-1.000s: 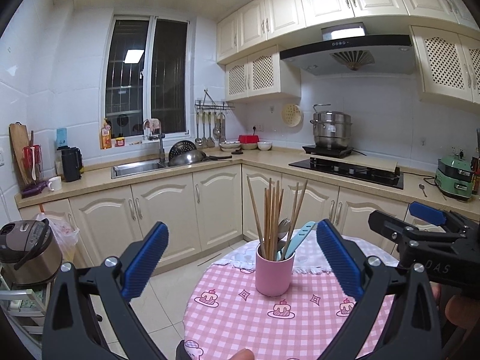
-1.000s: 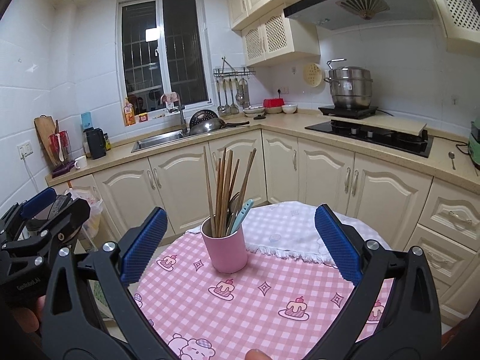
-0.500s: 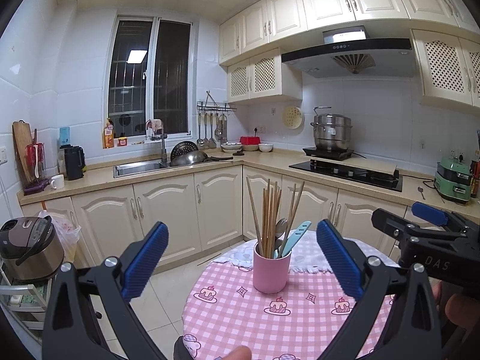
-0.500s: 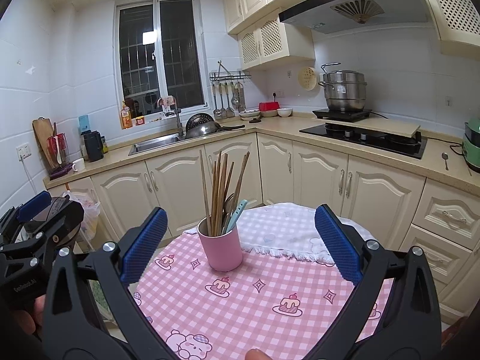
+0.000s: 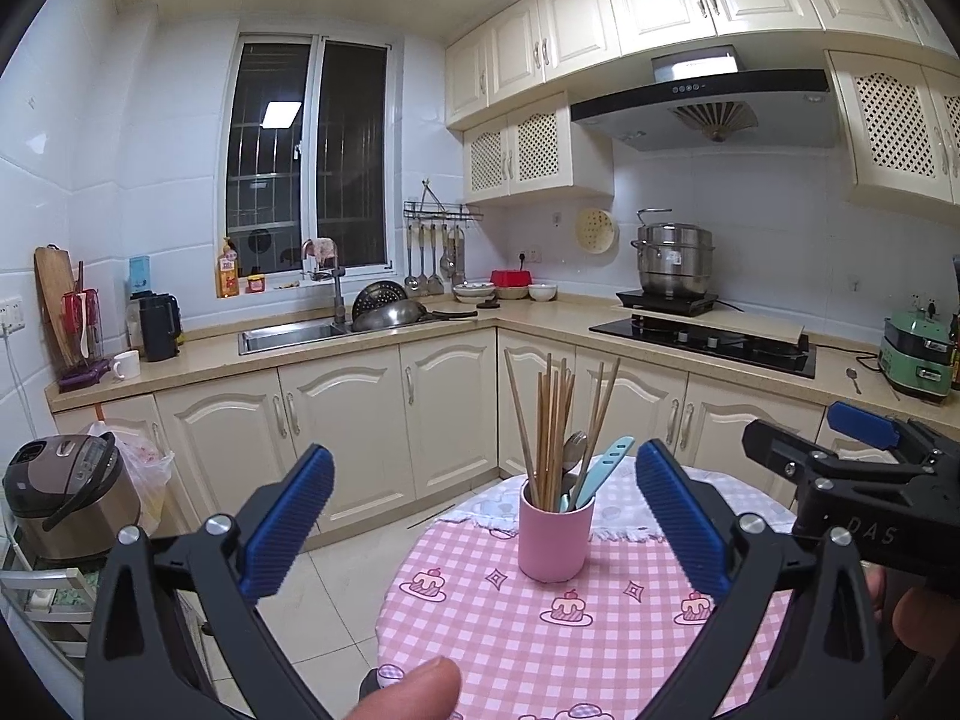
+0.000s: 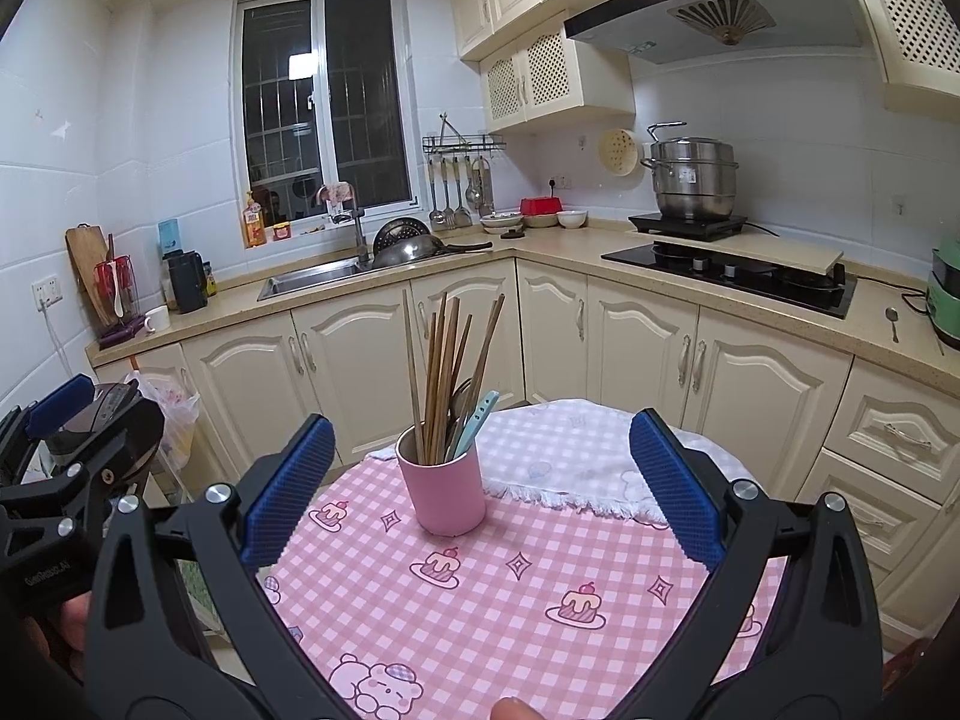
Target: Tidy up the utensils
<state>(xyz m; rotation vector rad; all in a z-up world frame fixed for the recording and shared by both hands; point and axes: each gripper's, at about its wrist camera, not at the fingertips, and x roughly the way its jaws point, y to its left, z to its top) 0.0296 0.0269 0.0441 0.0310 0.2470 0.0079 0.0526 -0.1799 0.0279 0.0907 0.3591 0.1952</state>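
A pink cup [image 5: 555, 540] [image 6: 443, 489] stands upright on a round table with a pink checked cloth [image 5: 540, 648] [image 6: 480, 600]. It holds several wooden chopsticks [image 5: 555, 420] [image 6: 441, 372], a metal spoon [image 5: 574, 450] and a light blue utensil [image 5: 603, 465] [image 6: 477, 420]. My left gripper [image 5: 485, 525] is open, held back from the cup with nothing between its fingers. My right gripper [image 6: 480, 489] is open too, with the cup framed left of centre, well beyond its fingertips. Each gripper shows at the edge of the other's view.
A white fringed cloth [image 6: 576, 456] covers the table's far side. Cream cabinets and a counter with a sink [image 5: 291, 333], hob [image 5: 708, 339] and steel pot [image 5: 675, 258] run behind. A rice cooker [image 5: 66, 492] sits on a low rack at left.
Both grippers have drawn back a little and tilted up, so the cup sits slightly farther off and lower in view. Both stay open.
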